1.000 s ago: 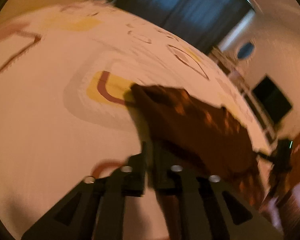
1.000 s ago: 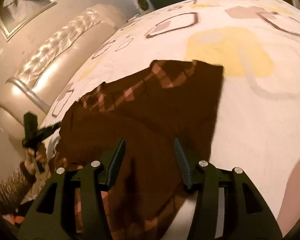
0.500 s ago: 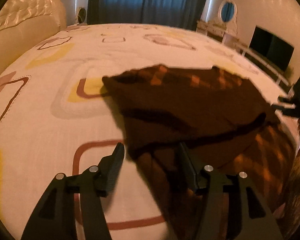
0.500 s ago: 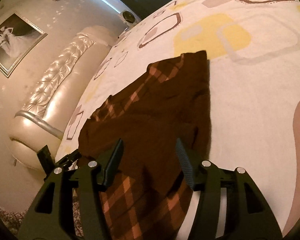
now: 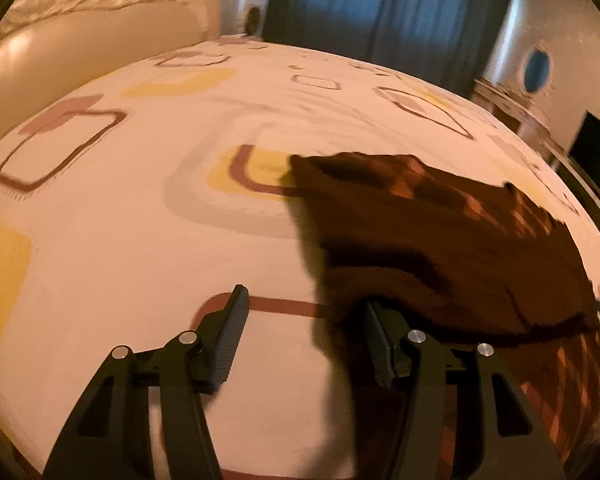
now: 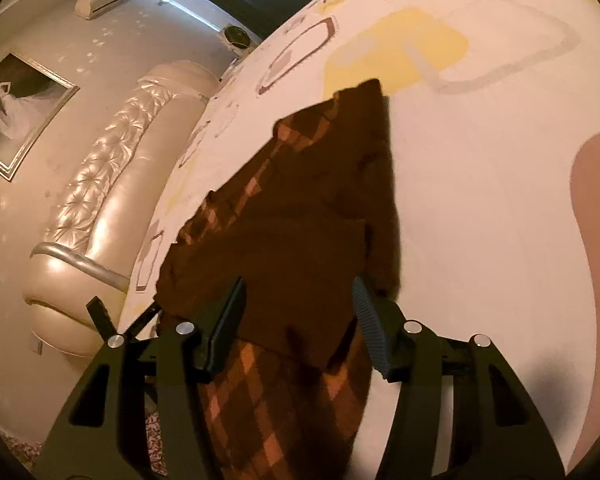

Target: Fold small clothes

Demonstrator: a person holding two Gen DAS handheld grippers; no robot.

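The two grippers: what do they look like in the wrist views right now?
Left gripper: matte black angular frame with triangular cut-outs, silver round bolt heads, two ribbed dark pads. Right gripper: same black frame and silver bolts; one of its fingers carries a ribbed pad that looks bluish. No cables, markings or sleeves are visible.

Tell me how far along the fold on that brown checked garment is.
Done: one fold looks made; a plain brown flap lies over the brown checked garment on the patterned bedsheet. In hand: nothing; the left gripper and right gripper are both open, pads clear of the cloth. Left: the checked lower part hanging over the bed edge is not yet folded, and the outline is uneven.
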